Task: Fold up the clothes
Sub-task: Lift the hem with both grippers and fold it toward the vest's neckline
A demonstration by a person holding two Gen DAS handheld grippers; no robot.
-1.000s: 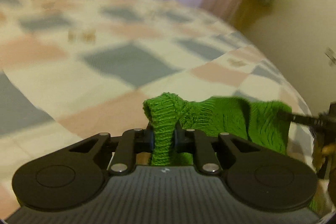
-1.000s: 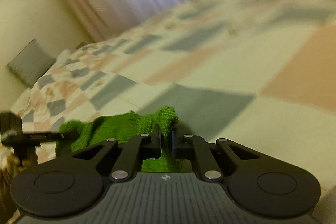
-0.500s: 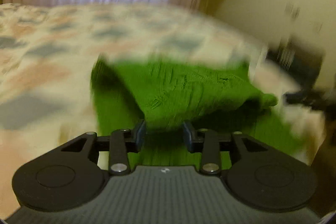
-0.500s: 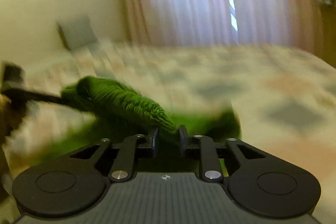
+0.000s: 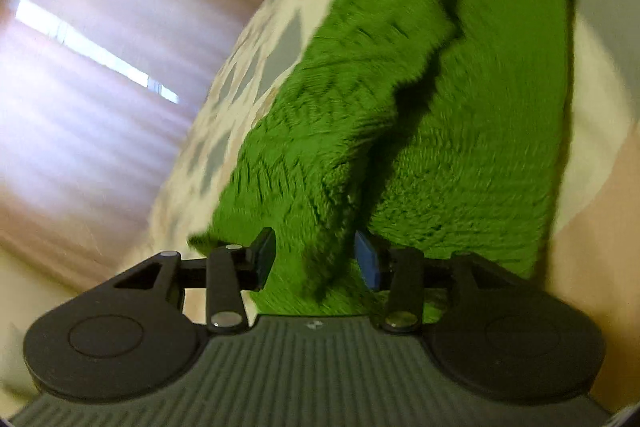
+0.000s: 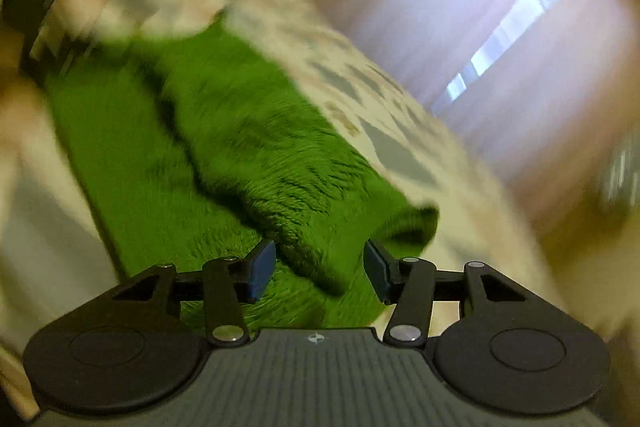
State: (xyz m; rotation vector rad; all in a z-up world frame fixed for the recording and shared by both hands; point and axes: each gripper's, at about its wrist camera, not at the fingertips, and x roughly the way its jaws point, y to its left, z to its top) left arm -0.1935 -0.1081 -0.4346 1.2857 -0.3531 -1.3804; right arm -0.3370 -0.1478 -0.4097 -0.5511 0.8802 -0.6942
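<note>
Both claws gape wide over the folded green knit.

A second ago the left gripper had its jaws clamped on a bunched ribbed edge of the green knit garment, and the right gripper pinched another bunch of it, the cloth stretched between them above the bed. Now both sets of jaws stand apart, with a folded flap of the garment lying loose between each pair. The garment has gone from a narrow hanging band to a broad double layer spread flat on the quilt ahead of the jaws. Both views have rolled sideways, so the curtain now runs at a slant.
</note>
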